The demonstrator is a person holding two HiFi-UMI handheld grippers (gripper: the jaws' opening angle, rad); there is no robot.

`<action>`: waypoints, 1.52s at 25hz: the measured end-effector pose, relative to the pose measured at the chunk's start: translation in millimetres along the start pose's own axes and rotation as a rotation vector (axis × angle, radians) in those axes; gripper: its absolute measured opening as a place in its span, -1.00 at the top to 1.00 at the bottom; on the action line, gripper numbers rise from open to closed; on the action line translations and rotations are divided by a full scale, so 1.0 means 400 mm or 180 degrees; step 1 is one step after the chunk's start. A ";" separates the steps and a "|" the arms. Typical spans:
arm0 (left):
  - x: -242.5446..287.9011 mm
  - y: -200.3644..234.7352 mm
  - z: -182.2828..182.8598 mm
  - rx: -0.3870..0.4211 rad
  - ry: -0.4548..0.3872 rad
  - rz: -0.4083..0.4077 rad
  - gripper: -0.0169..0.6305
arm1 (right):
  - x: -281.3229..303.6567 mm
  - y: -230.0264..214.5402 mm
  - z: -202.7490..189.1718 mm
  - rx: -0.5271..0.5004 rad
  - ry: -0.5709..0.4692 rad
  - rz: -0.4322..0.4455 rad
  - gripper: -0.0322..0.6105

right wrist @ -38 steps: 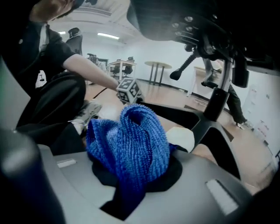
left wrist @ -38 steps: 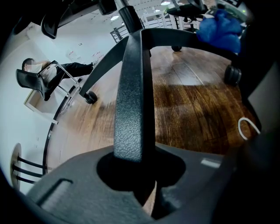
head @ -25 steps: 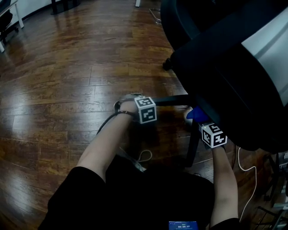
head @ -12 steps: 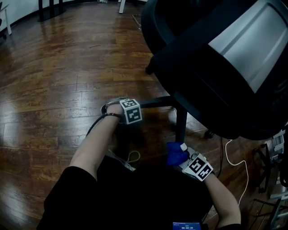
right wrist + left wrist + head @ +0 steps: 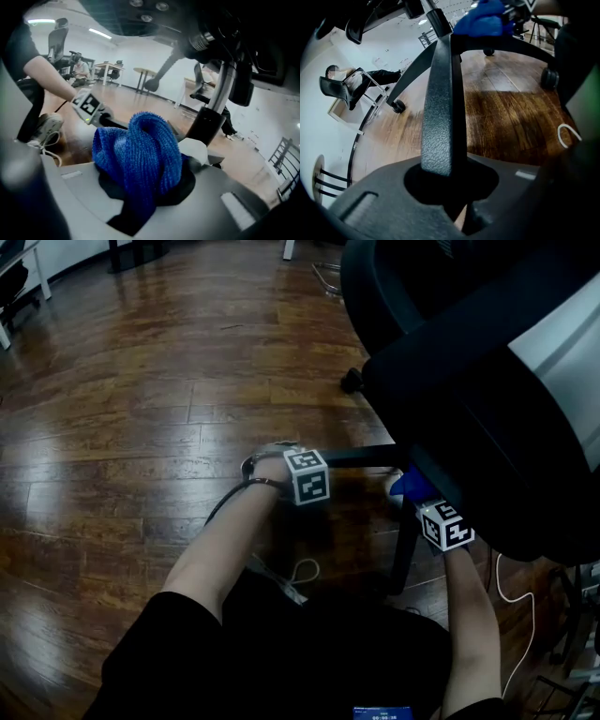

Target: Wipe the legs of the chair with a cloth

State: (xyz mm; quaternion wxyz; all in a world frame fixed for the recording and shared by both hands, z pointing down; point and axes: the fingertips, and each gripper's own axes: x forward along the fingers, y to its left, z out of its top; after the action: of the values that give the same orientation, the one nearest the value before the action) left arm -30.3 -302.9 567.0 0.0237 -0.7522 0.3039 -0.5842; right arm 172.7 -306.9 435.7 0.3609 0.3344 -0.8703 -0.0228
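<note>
Head view: we are looking steeply down at a dark wooden floor, with the black chair filling the upper right of the frame. Two arms are reaching in from the bottom edge. The left hand-held gripper is sitting at centre frame against a chair leg that runs across towards the right. The blue cloth is showing just right of centre, tucked under the seat edge where the legs are meeting. The right hand-held gripper's marker cube is sitting just below it.

In the left gripper view we are seeing the jaws drawn narrow and clamping that textured black leg, which is running up the middle of the frame (the cloth is a blue blob at its far, upper end). A castor is standing on the floor at centre left.

In the right gripper view the right hand-held gripper is holding the bunched knitted cloth between its jaws at centre frame. A shoe is resting at the left edge.
</note>
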 end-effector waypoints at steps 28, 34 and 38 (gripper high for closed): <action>-0.001 0.001 -0.004 -0.0077 -0.0003 -0.0024 0.76 | -0.079 0.185 -0.095 -0.0512 0.0225 0.0552 0.66; 0.001 -0.001 0.002 -0.0022 -0.0018 0.0006 0.76 | 0.017 -0.006 0.023 -0.0324 0.0033 -0.0210 0.65; 0.001 0.001 0.000 -0.0016 -0.0013 0.0029 0.76 | 0.026 -0.033 0.043 -0.0233 -0.0091 -0.0445 0.65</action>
State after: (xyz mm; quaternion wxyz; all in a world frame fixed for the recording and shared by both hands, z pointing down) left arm -30.5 -303.5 567.3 0.0252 -0.7520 0.3088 -0.5818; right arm 163.7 -326.8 425.7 0.3580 0.3807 -0.8484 -0.0846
